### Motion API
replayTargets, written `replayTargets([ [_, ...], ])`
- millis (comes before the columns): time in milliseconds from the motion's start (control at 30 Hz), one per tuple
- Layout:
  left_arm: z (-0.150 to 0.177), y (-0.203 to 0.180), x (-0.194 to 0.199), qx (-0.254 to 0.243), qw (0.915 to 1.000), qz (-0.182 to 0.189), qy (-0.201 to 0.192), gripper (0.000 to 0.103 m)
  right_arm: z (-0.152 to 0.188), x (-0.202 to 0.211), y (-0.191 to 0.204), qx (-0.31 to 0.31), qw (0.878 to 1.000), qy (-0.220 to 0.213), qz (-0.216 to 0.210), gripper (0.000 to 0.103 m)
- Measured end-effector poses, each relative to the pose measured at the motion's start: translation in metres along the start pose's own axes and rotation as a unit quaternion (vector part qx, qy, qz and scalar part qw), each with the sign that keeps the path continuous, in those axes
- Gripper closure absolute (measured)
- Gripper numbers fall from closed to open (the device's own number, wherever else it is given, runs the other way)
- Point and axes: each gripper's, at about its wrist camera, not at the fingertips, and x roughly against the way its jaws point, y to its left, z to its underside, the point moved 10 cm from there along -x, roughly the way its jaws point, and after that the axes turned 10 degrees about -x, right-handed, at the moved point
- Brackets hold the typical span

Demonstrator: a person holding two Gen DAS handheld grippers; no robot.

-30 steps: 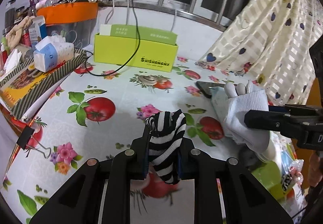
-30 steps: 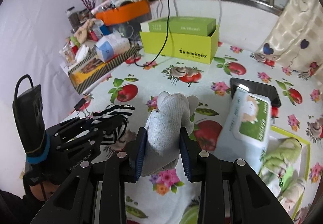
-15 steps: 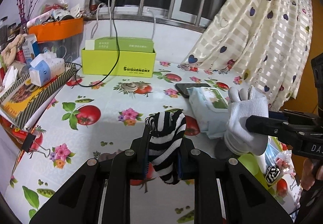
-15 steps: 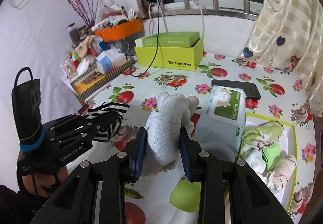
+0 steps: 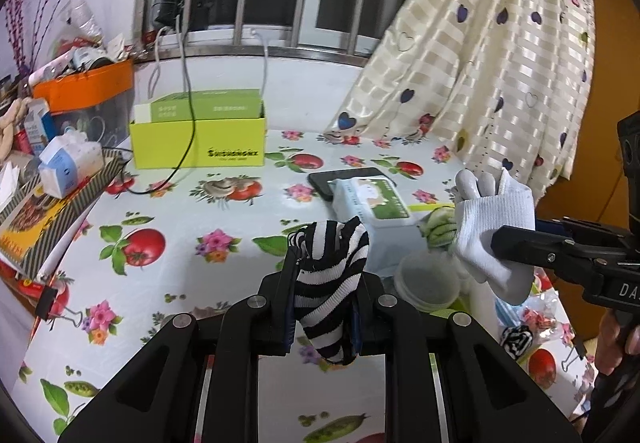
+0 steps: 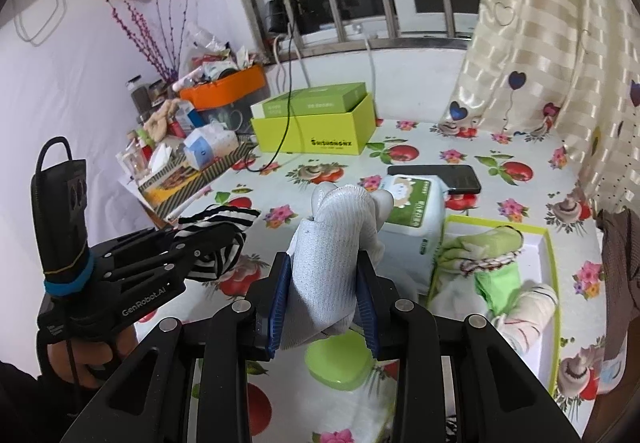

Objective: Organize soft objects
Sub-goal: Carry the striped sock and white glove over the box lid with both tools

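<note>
Part done: several soft items are already laid in the green-rimmed tray (image 6: 550, 283). Outstanding: striped sock (image 5: 332, 283), pinched in left gripper (image 5: 325, 313) fingers; white glove (image 6: 336, 255), pinched in right gripper (image 6: 324, 313) fingers; both are held above the surface (image 5: 168, 203).

**Cloth, plastic, card**

You hold a ribbed knit striped sock (image 5: 332, 283) and a fine-knit white glove (image 6: 336, 243) in matt black plastic tongs. The surface (image 5: 180, 211) wears glossy printed oilcloth; the green box (image 5: 200, 147) is smooth card.
</note>
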Motion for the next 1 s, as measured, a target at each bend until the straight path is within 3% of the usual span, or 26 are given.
replayTargets([
  [467, -0.018, -0.043, 0.001, -0.031, 0.9989, 0.035, -0.011, 0.082, -0.002, 0.028, -0.031, -0.020, 0.999, -0.023, 0.016, 0.073],
  [1000, -0.035, -0.103, -0.006, -0.063, 0.9937, 0.091, -0.016, 0.082, -0.006, 0.062, -0.096, -0.071, 0.995, -0.051, 0.052, 0.073],
])
